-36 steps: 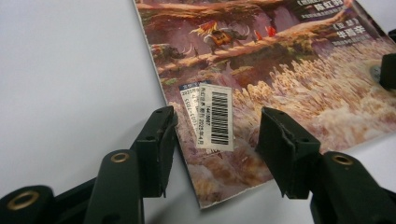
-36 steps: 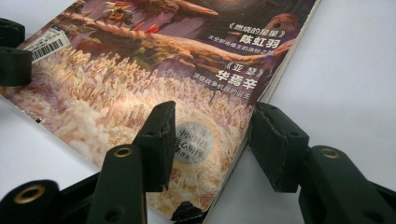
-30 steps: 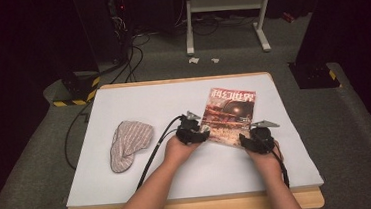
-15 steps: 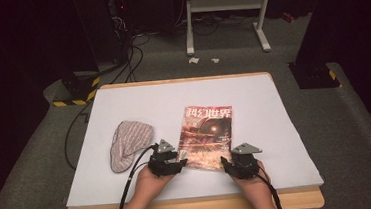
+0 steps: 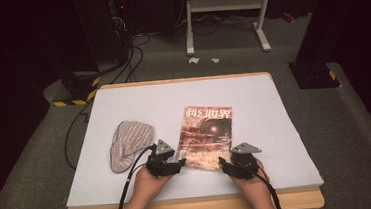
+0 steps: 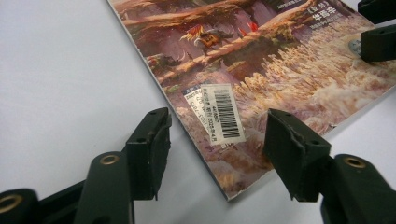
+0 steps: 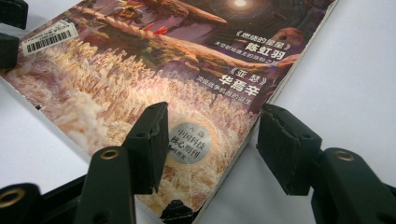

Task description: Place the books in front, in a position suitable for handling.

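A magazine (image 5: 206, 135) with a reddish fantasy cover lies flat on the white table cover (image 5: 138, 103), its near edge toward me. My left gripper (image 5: 179, 162) sits at its near left corner. In the left gripper view the left gripper (image 6: 219, 122) straddles that corner and the barcode label (image 6: 219, 112), its pads clear of the magazine (image 6: 261, 51). My right gripper (image 5: 224, 162) is at the near right corner. There the right gripper (image 7: 215, 116) stands either side of the magazine (image 7: 154, 60), above a round silver sticker (image 7: 189, 142). Both pairs of jaws have just been opening and press on nothing.
A striped cloth cap (image 5: 129, 141) lies left of the magazine, close to my left hand. The wooden table edge (image 5: 191, 207) runs just below my wrists. Cables (image 5: 129, 179) trail from the grippers. A metal stand (image 5: 226, 6) and floor cables are beyond the table.
Both hands drew back toward the near edge, and the magazine slid with them, nearer and leftward. Both hands and the magazine have since stayed put.
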